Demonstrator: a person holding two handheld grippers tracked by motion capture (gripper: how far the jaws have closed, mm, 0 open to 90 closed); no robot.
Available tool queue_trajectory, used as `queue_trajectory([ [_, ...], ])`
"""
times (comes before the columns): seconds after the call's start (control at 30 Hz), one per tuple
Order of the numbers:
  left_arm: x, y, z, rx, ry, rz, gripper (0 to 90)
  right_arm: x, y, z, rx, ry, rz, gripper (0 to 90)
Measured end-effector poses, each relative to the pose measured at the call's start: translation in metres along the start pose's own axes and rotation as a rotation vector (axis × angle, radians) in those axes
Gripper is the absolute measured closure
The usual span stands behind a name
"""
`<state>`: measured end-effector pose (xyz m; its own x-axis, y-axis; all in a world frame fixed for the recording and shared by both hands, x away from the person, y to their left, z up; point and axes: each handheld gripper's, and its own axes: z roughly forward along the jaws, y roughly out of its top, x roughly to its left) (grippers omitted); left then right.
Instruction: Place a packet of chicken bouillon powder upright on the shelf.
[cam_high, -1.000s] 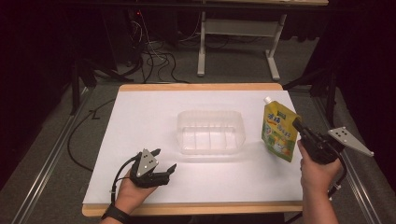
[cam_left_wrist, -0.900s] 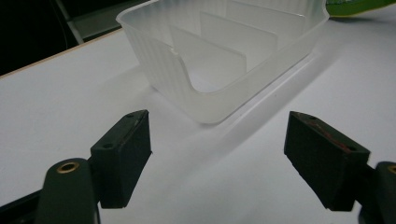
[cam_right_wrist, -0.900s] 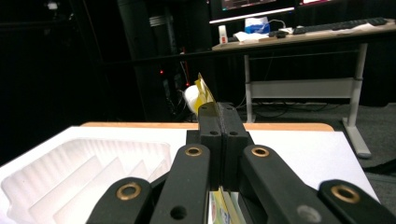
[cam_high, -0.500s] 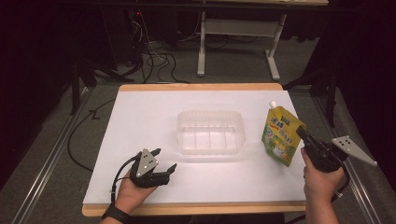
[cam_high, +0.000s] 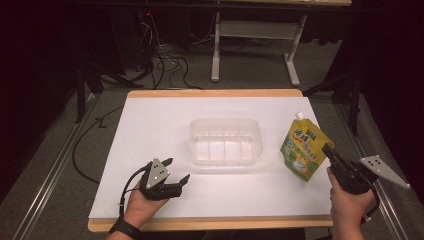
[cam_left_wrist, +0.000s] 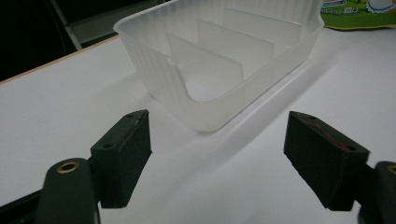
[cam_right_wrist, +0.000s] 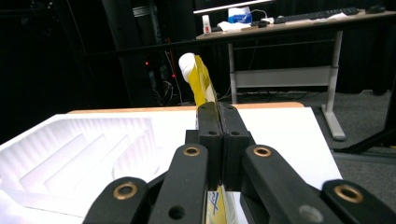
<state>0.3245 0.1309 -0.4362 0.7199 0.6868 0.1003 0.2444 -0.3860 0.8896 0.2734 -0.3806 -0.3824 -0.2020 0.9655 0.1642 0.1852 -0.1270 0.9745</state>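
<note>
Right gripper (cam_high: 331, 153) fingers clamped on yellow pouch (cam_high: 300, 152) edge, apparently lifted, left gripper (cam_high: 176, 171) fingers wide, empty

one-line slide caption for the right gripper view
Right hand-held gripper shut on a yellow spouted drink pouch, clear divided container to its left.

The high view looks forward and down from above the person's side onto the whole counter (cam_high: 150, 120). The left claw (cam_left_wrist: 217, 154) view sits low, close over the counter, facing the clear divided tray (cam_left_wrist: 219, 70). The right claw (cam_right_wrist: 218, 140) view looks level along the yellow spouted pouch (cam_right_wrist: 201, 81) toward a far desk (cam_right_wrist: 280, 25). All three views share the tray and pouch.
</note>
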Motion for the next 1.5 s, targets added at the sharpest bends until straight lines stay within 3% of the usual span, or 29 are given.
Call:
queue_trajectory([
  [0.23,-0.001,0.001,0.001,0.001,-0.003,0.003,23.5,-0.001,-0.004,-0.004,0.011,-0.002,-0.003,88.6],
  [0.33,-0.001,0.001,0.001,0.001,-0.003,0.002,23.5,-0.001,-0.006,-0.001,0.044,0.008,-0.019,85.9],
  [0.53,0.000,0.000,0.000,-0.001,-0.003,0.000,23.5,-0.002,-0.017,0.014,0.147,0.041,-0.028,72.1],
  [0.8,0.000,-0.001,0.003,0.010,0.000,-0.001,23.9,-0.011,-0.024,0.029,0.241,0.079,-0.023,71.2],
  [0.83,0.000,-0.001,0.003,0.012,-0.001,0.000,24.1,-0.010,-0.027,0.031,0.251,0.077,-0.035,76.9],
  [0.87,0.000,-0.001,0.003,0.012,-0.001,0.000,24.2,-0.010,-0.027,0.031,0.251,0.077,-0.035,76.9],
  [0.93,0.000,-0.001,0.003,0.013,-0.001,-0.008,24.2,-0.008,-0.025,0.032,0.261,0.060,-0.046,85.6],
  [1.2,0.001,-0.003,0.006,0.031,-0.007,-0.019,24.7,-0.009,-0.025,0.031,0.243,0.044,-0.026,87.3],
  [1.5,0.004,-0.005,0.013,0.038,-0.005,-0.052,27.3,-0.002,-0.016,0.023,0.179,0.051,-0.008,87.8],
])
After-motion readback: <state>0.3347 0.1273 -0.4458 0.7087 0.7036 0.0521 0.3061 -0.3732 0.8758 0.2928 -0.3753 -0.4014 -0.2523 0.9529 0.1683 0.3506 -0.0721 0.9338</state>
